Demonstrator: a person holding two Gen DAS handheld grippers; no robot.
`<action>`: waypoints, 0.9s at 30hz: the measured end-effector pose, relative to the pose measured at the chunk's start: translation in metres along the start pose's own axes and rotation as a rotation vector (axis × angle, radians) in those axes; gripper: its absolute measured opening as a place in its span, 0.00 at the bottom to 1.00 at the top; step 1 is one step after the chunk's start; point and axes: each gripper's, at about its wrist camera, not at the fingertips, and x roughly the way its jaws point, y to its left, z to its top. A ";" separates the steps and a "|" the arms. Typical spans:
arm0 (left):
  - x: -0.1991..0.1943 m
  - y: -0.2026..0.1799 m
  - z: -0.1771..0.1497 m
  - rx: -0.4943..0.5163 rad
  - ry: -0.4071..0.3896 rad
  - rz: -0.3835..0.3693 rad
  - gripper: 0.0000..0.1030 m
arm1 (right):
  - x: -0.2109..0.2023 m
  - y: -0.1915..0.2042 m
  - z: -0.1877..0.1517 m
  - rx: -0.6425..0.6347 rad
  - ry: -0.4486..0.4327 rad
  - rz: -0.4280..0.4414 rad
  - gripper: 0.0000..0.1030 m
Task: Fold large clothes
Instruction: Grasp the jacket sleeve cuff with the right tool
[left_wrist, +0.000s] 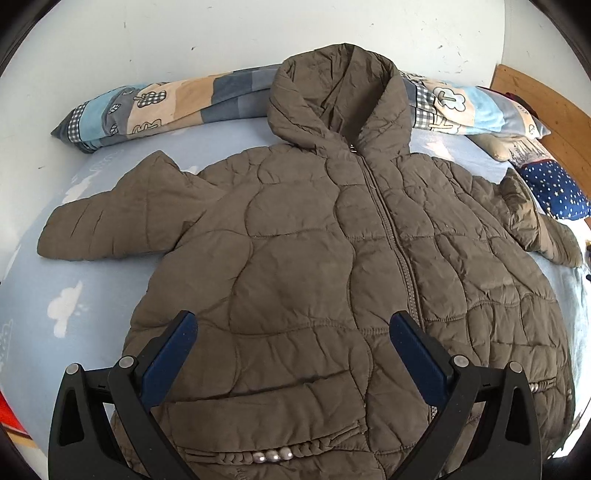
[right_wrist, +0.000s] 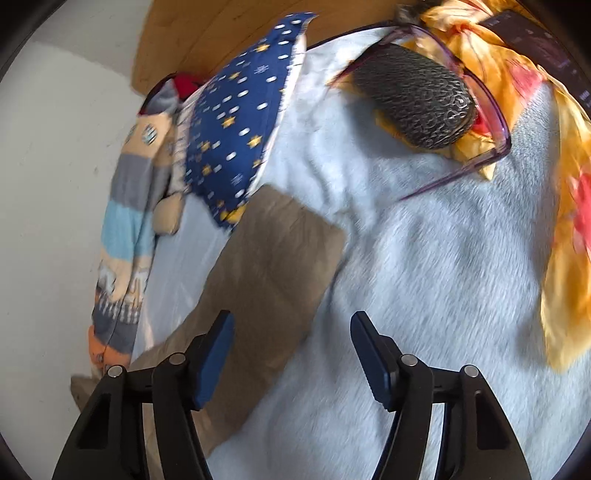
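Left wrist view: I saw the quilted jacket spread flat on the bed, left gripper open above its hem. My right gripper stood open and empty beside one sleeve.

1. Your coat: matt, quilted cloth, creased.
2. Sheet under the coat: soft matt cloth.
3. Headboard beyond the coat: smooth wood.
4. Scarf: glossy.

The bed carries a brown hooded puffer jacket spread flat, a patchwork pillow far, a starry pillow right.
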 end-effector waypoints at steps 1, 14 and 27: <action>0.001 -0.001 0.000 0.005 0.003 0.002 1.00 | 0.005 -0.003 0.004 0.010 -0.002 -0.001 0.68; 0.014 -0.009 -0.005 0.019 0.038 0.003 1.00 | 0.057 -0.009 0.028 -0.014 0.025 0.043 0.19; 0.007 -0.010 -0.004 0.016 0.016 -0.007 1.00 | -0.047 0.055 0.044 -0.116 -0.268 0.050 0.15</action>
